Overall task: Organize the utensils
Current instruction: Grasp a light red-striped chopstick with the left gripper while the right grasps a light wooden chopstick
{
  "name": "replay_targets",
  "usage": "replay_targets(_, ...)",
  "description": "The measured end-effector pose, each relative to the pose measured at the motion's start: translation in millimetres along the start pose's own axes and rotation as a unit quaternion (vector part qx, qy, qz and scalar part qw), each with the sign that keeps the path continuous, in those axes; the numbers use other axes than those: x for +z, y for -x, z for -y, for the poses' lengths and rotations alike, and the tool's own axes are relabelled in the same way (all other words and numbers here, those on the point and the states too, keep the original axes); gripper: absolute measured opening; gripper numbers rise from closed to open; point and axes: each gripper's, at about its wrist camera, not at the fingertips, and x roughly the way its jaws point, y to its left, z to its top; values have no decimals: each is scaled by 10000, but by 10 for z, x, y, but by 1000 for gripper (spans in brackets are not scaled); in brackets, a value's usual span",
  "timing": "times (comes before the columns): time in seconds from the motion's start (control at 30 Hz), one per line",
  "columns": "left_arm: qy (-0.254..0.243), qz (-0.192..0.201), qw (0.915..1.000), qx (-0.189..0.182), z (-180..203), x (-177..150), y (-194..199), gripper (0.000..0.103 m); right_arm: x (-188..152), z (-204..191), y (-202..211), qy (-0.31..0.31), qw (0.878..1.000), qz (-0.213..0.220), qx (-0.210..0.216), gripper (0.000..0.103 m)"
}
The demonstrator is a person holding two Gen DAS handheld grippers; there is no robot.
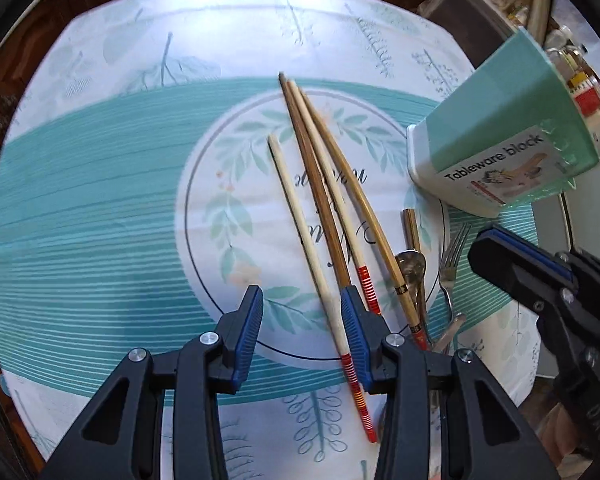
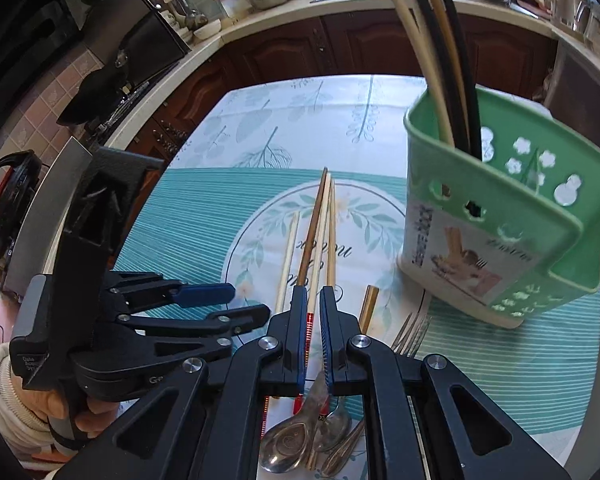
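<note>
Nearest in the right wrist view lie the spoons (image 2: 296, 444), heaped at the near edge of the tablecloth (image 2: 228, 128), with a fork (image 2: 410, 332) just to their right. Above them the right gripper (image 2: 315, 312) has its jaws almost together with nothing gripped, while the left gripper (image 1: 302, 316) stands partly open, empty, over the pale chopstick (image 1: 300, 224). The loose chopsticks (image 1: 320, 184) fan out side by side toward the far side, touching in places. Far right stands the green utensil holder (image 2: 512, 216), already holding several tall sticks. The step looks like a first pick: best to straddle one chopstick near its striped end, clear of its neighbours, close squarely, then lift it upright toward the holder.
</note>
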Motion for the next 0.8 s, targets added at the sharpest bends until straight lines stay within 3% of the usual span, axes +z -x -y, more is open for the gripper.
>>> replay_targets(0.17,53,-88,9999,117,51,44,-97,38,-19,27,-123,21,10000,-69,1,7)
replay_targets(0.27,49,-94,9997,223,84,67,-123,32,-28,67,-158,-11,10000,-86,-1,7)
replay_targets(0.6,-270,-154,9968,731,337,102,-209,29,-48,99,-180,-92,9999,-145,-10,7)
replay_targets(0.73,-463,-206,9923,1131,500,103,-258,16,-47,91,-203,-107,9998,-195,-4,7)
replay_targets(0.8,-548,-267,9915,1149,531,111,-270,10,-37,97,-228,-129,9996,-247,-5,7)
